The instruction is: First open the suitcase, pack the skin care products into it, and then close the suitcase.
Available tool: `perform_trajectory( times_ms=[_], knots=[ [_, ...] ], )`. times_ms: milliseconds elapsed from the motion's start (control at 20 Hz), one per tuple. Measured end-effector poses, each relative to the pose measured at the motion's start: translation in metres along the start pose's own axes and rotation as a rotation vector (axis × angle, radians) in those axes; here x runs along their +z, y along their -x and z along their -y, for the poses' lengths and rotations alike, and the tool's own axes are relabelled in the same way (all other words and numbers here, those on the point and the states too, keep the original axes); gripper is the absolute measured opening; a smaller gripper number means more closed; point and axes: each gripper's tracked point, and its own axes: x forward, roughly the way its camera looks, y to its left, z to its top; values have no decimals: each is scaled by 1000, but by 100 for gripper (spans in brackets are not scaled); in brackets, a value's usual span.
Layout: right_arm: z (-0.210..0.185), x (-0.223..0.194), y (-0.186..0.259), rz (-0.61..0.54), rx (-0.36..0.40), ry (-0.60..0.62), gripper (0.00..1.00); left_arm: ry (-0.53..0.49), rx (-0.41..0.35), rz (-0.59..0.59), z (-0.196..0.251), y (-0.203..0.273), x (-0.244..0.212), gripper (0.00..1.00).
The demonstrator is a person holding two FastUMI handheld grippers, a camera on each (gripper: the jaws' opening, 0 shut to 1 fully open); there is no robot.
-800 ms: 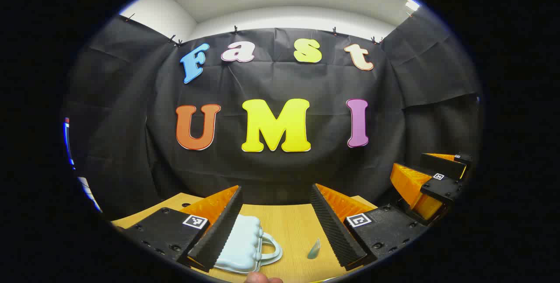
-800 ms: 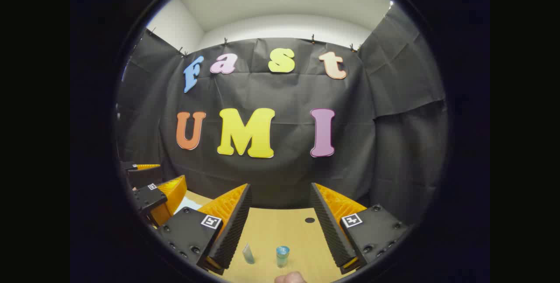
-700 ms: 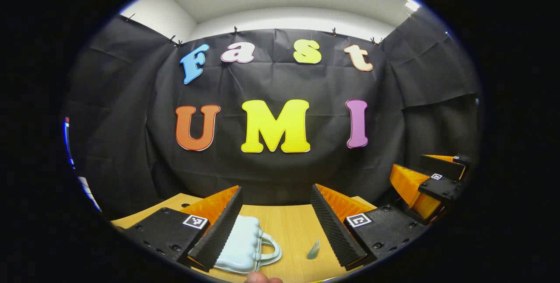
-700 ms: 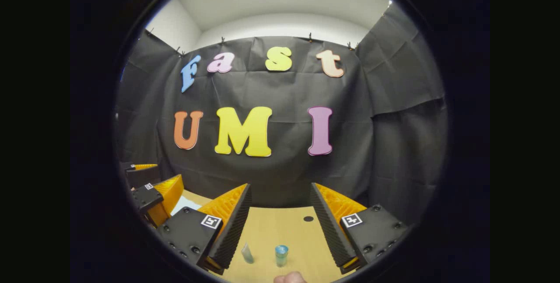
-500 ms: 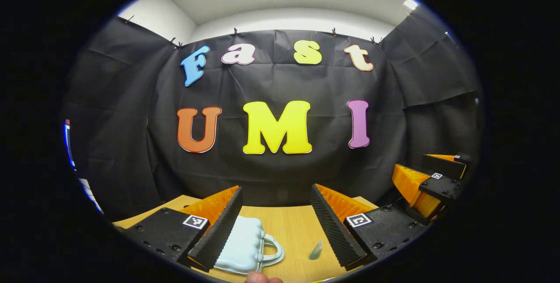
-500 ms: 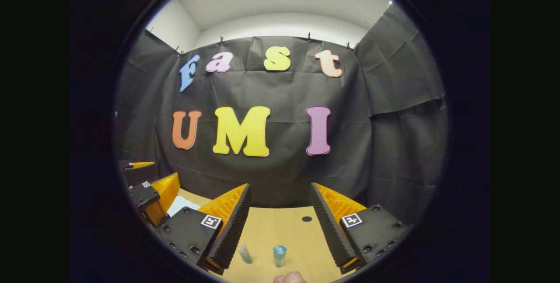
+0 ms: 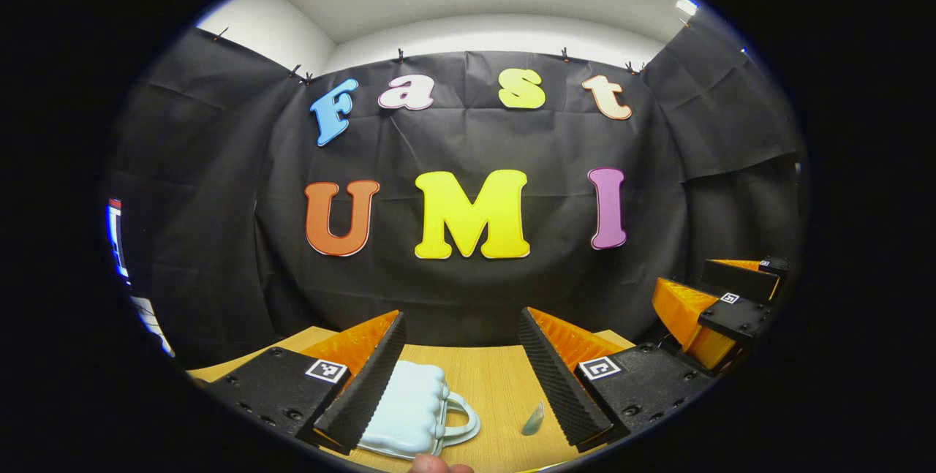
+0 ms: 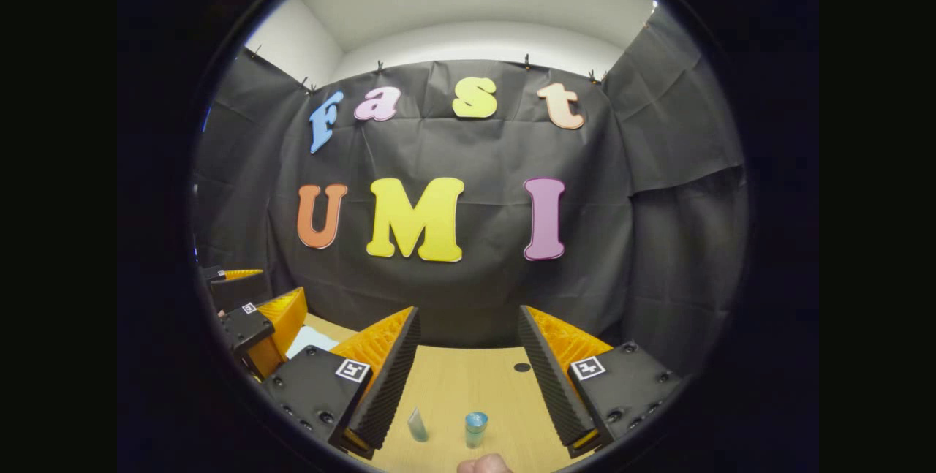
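Note:
In the left gripper view a small pale blue suitcase (image 7: 409,414) with a looped handle lies closed on the wooden table (image 7: 490,385), partly behind the left finger. A clear tube (image 7: 532,420) lies to its right. My left gripper (image 7: 462,378) is open above them, holding nothing. In the right gripper view my right gripper (image 8: 468,378) is open and holds nothing. Below it stand a clear tube (image 8: 417,425) and a small bottle with a blue cap (image 8: 475,429). A corner of the suitcase (image 8: 308,343) peeks out at the left.
The other gripper (image 7: 720,312) hangs at the right edge of the left gripper view; the left one (image 8: 256,323) shows at the left of the right gripper view. A dark round hole (image 8: 522,368) marks the table. A fingertip (image 8: 484,465) shows at the bottom edge.
Both views have shifted slightly; the wall has slid a little to the right. The suitcase, tube and bottle have not moved, and both grippers stay open.

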Motion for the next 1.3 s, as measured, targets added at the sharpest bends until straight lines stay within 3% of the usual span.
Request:
perform_trajectory(
  times_ms=[550,900,1100,1300],
  knots=[
    [1,-10,-4,-23,17,5,80,-24,-31,-52,11,-4,-22,99],
    [22,-21,-10,-41,-1,2,80,-49,-56,-89,17,-11,-39,99],
    [51,-28,-11,-54,-51,18,81,-217,-140,-171,18,-16,-74,99],
    [79,-42,-6,-87,-102,43,81,-502,-244,-356,9,-17,-144,99]
  ],
)
